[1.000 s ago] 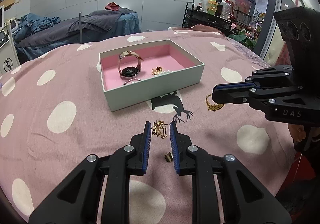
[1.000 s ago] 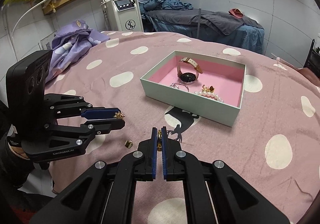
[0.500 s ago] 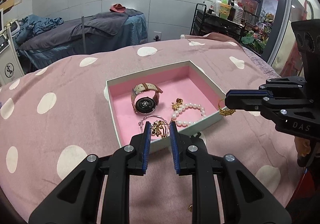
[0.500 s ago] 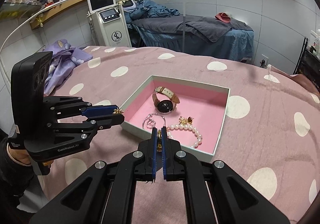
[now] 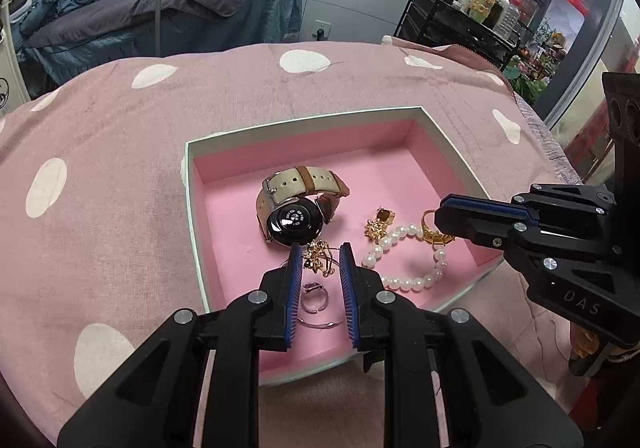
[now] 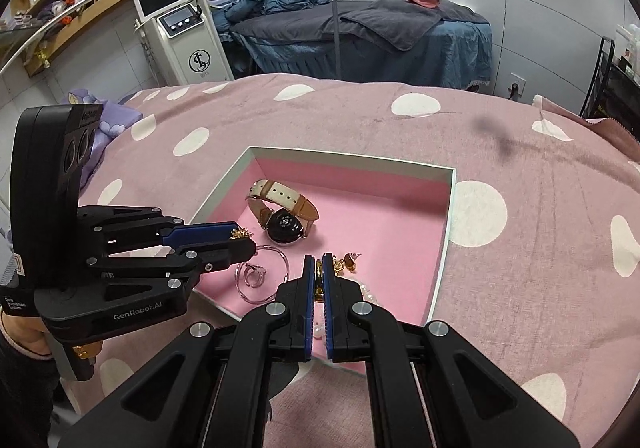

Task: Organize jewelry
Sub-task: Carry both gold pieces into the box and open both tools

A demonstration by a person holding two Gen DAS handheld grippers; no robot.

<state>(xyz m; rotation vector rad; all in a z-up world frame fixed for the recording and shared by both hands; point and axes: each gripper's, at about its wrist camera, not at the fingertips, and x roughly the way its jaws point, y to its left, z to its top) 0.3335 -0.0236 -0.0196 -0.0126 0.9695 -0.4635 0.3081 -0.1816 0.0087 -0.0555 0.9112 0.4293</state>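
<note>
Box (image 5: 192, 184), pink-lined, sits open on the spotted cover (image 5: 100, 136); inside lie a watch (image 5: 294, 210), a pearl bracelet (image 5: 408, 268), an earring (image 5: 380, 222) and a silver ring (image 5: 314, 296).

Left gripper (image 5: 320, 258): jaws closed on a gold flower piece (image 5: 318, 256), held over the near part of the box beside the watch.

Right gripper (image 6: 319, 268): jaws fully closed on a gold ring (image 6: 319, 274), which shows in the left view (image 5: 434, 228) over the bracelet near the right wall.

Step in hand, as judged: depositing both pieces.

Recommendations:
- Lower each gripper close to the lining before opening, so small items do not bounce out.
- Shift the gold ring toward bare lining, clear of the pearls.
- Release the flower piece off the silver ring to avoid tangling.
- Open the jaws slowly; the flower piece's prongs may catch on the ribbed pads.
</note>
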